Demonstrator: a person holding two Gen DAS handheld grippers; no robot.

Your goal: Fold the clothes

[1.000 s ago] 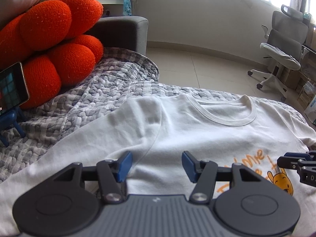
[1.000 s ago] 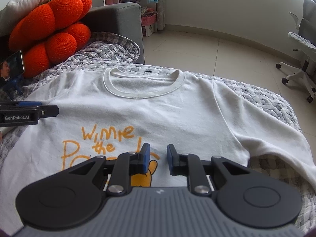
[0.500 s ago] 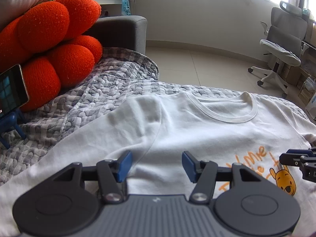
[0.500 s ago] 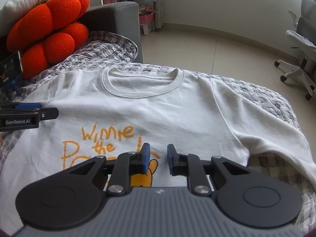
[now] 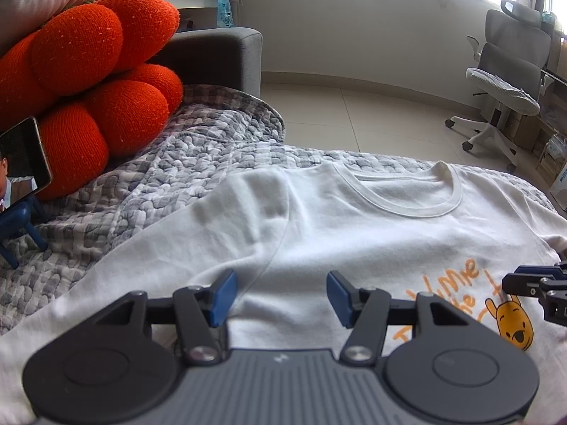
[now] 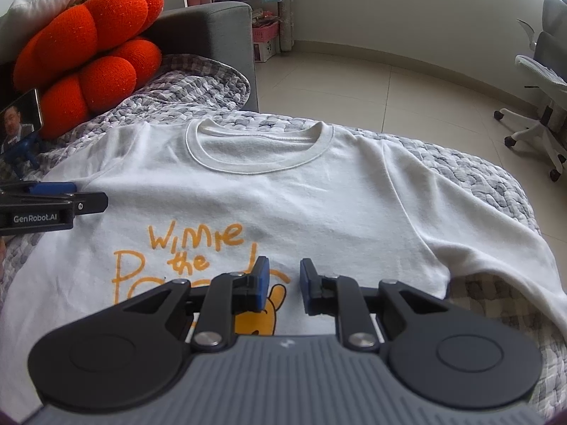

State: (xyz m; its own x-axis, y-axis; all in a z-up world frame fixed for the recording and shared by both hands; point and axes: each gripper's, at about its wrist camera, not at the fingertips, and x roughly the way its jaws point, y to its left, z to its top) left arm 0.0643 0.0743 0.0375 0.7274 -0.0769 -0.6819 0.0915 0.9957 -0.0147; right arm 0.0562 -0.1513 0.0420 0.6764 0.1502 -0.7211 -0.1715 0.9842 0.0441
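A white T-shirt (image 5: 354, 230) with an orange "Winnie the Pooh" print lies face up and spread flat on a grey-white quilt (image 5: 159, 177), collar away from me. My left gripper (image 5: 280, 292) hovers open over the shirt's left shoulder seam, with nothing between its blue pads. My right gripper (image 6: 284, 278) hangs over the print on the T-shirt (image 6: 283, 194) with a narrow gap between its pads, and nothing is in that gap. The left gripper (image 6: 53, 200) shows at the left edge of the right wrist view. The right gripper (image 5: 531, 283) shows at the right edge of the left wrist view.
An orange knotted cushion (image 5: 88, 81) and a white pillow rest against the grey sofa arm (image 5: 219, 53) at the far left. A phone (image 5: 21, 159) on a blue stand sits on the quilt. Beyond the sofa are tiled floor and an office chair (image 5: 503, 81).
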